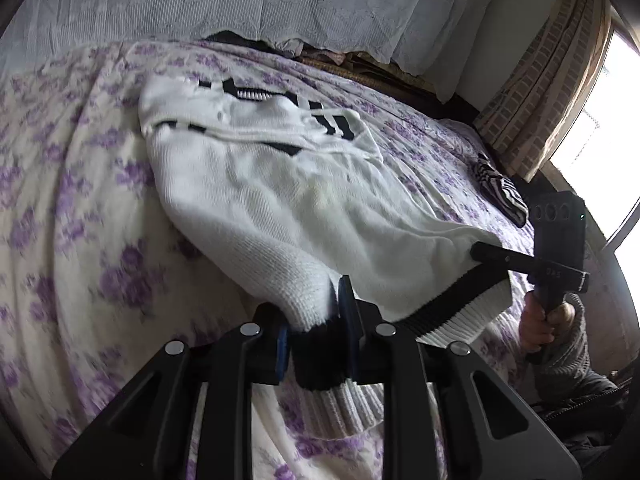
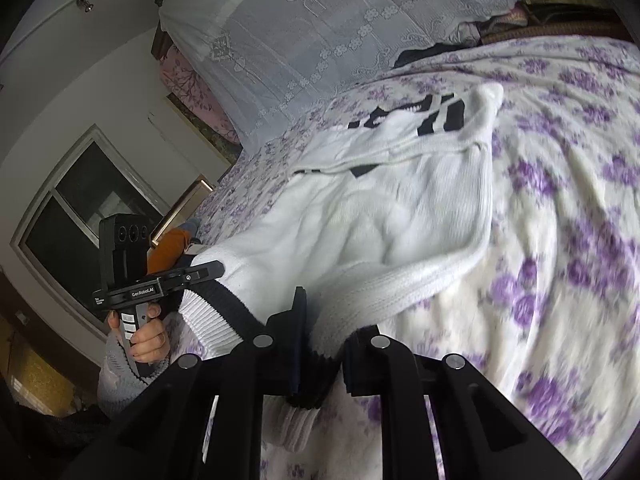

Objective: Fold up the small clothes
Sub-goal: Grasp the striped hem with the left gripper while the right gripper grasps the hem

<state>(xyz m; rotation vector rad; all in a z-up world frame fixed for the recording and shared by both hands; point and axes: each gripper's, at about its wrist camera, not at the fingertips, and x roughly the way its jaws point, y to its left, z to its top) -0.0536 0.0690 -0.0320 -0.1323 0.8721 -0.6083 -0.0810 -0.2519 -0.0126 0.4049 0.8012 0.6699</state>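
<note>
Both grippers clamped on sweater hem. Left gripper pinches one hem corner, right gripper the other. Hem taut between them, off bed. Body stretches straight ahead of fingers, collar at far end. Likely fold: carry hem forward onto collar, hands level.

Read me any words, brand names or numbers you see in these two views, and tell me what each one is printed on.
"GenRobot.AI": on the side bar of the left tongs, right wrist view.
Small white print at the left end of that bar: too small to read.
Short marking on the right tongs, left wrist view: blurred, unreadable.
Black block shapes on the white sweater: folded and cut off, not readable as letters.
</note>
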